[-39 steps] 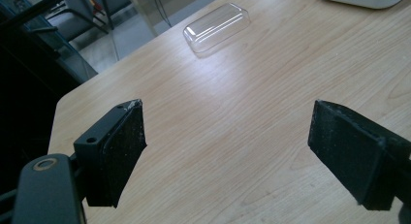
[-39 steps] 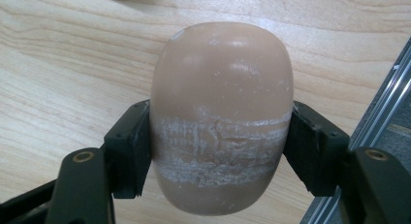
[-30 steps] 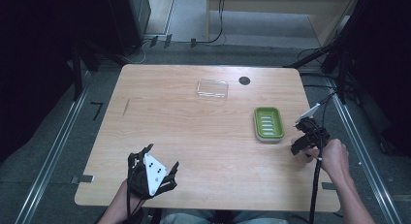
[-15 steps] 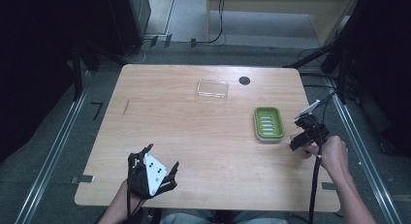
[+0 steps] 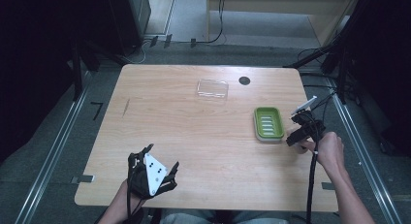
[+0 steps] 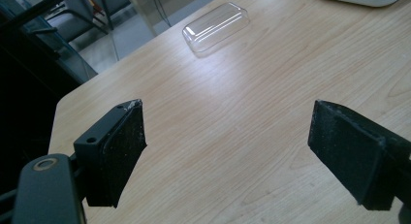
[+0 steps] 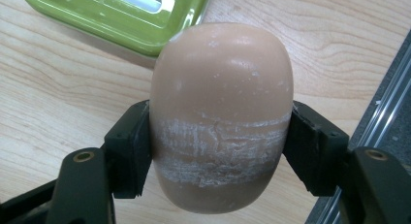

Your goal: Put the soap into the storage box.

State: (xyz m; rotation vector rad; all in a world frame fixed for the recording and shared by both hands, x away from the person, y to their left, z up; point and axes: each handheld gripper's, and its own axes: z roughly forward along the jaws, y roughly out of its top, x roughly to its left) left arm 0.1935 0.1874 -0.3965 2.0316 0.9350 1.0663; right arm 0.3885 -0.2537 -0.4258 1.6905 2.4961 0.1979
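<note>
Right tool is clenched on a tan bar of soap, its pads pressing the bar's scuffed lower half. Since a second ago it has shifted only slightly, staying just right of the green soap dish near the surface's right edge, so the soap looks not yet set down. In the right gripper view the bar's long axis runs straight ahead from the jaws, its rounded end pointing toward the dish. Left tool rests released at the near left. A clear lid lies far off.
</note>
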